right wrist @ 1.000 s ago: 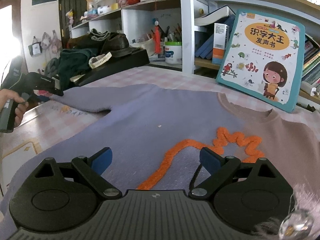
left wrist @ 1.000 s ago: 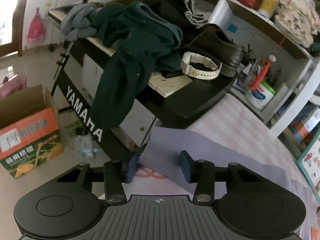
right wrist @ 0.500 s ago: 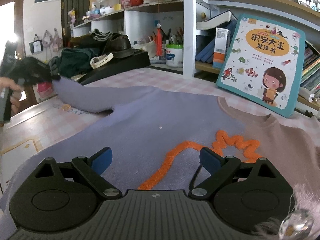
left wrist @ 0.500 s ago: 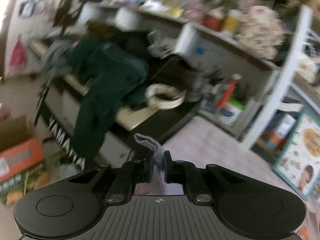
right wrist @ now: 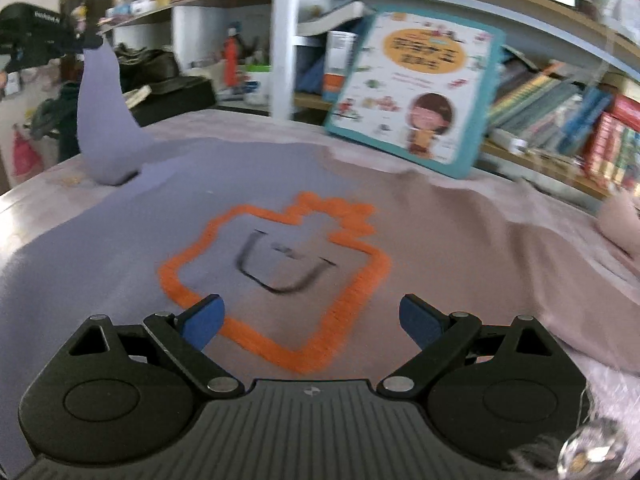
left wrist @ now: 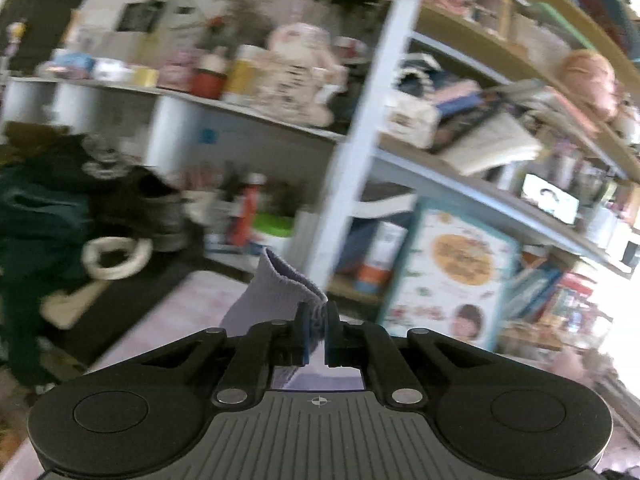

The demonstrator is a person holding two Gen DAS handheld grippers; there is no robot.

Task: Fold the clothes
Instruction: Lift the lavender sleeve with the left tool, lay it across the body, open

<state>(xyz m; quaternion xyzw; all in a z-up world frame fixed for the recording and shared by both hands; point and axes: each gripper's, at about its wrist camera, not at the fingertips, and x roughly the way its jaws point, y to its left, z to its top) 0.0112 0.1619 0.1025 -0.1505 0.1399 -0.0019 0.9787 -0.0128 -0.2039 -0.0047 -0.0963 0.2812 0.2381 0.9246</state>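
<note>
Lavender sleeve cuff pinched in closed left tool, raised off sweater; right tool apart just above sweater's orange patch.

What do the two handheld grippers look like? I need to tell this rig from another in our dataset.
Both look alike. The left gripper and right gripper each have a black ribbed body with a small crosshair mark, a round disc on either side, black linkage arms with silver pivot pins, and blue pads on the fingers. No cables or sleeves show.
</note>
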